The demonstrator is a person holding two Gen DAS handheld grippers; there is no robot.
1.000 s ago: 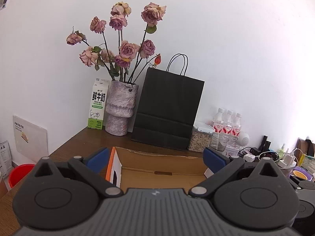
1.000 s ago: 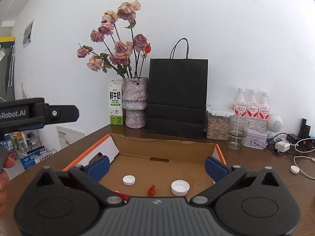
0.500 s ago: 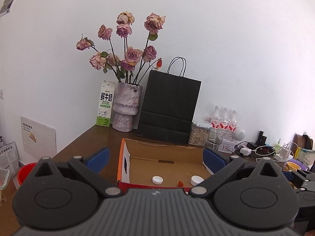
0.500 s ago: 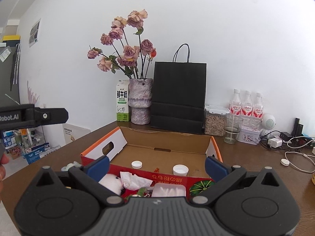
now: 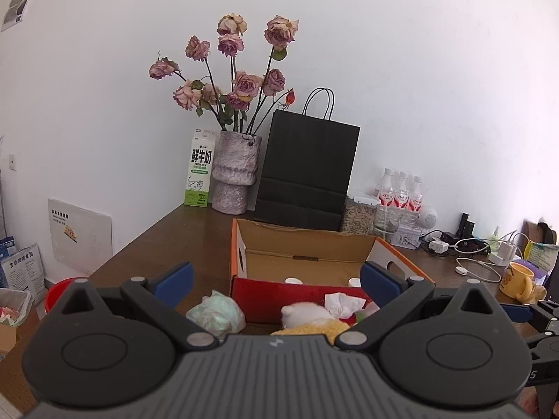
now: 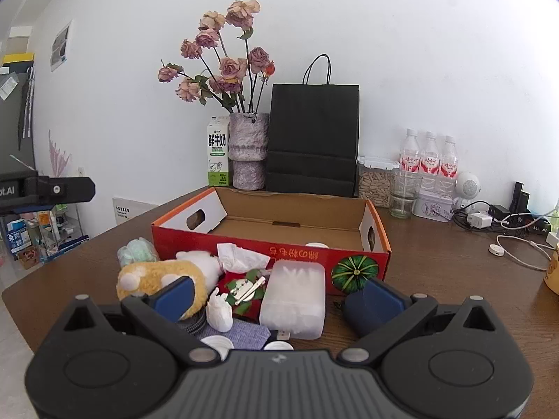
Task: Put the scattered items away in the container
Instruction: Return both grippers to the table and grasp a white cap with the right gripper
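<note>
1. The left gripper (image 5: pixel 276 277) has its two blue fingers spread wide apart. Nothing is between them and they touch nothing.
2. The right gripper (image 6: pixel 277 293) is spread wide too. It holds nothing and hangs above the pile of things.
3. The cardboard box (image 6: pixel 276 223) sits on the brown table (image 6: pixel 436 272), at about 12 o'clock from the right gripper. Its front wall is red with a green pumpkin picture.
4. Inside the box, a white cap (image 6: pixel 317 245) peeks over the front wall. From the left wrist view, two white caps show just over that wall.
5. The loose things lie on the table in front of the box, outside it.
6. A yellow and white plush toy (image 6: pixel 164 274) lies at 10 o'clock from the right gripper, by the left finger.
7. A frosted plastic case (image 6: pixel 295 296) lies at about 1 o'clock, just in front of the red wall.
8. A crumpled tissue (image 6: pixel 241 258) rests against the box front at 11 o'clock.
9. A pale green bundle (image 6: pixel 138 249) sits by the box's left corner.
10. A dark blue pouch (image 6: pixel 353 309) lies at 3 o'clock, partly behind the right finger.
11. A black paper bag (image 6: pixel 314 139) and a vase of pink roses (image 6: pixel 248 150) stand behind the box, by the wall.
</note>
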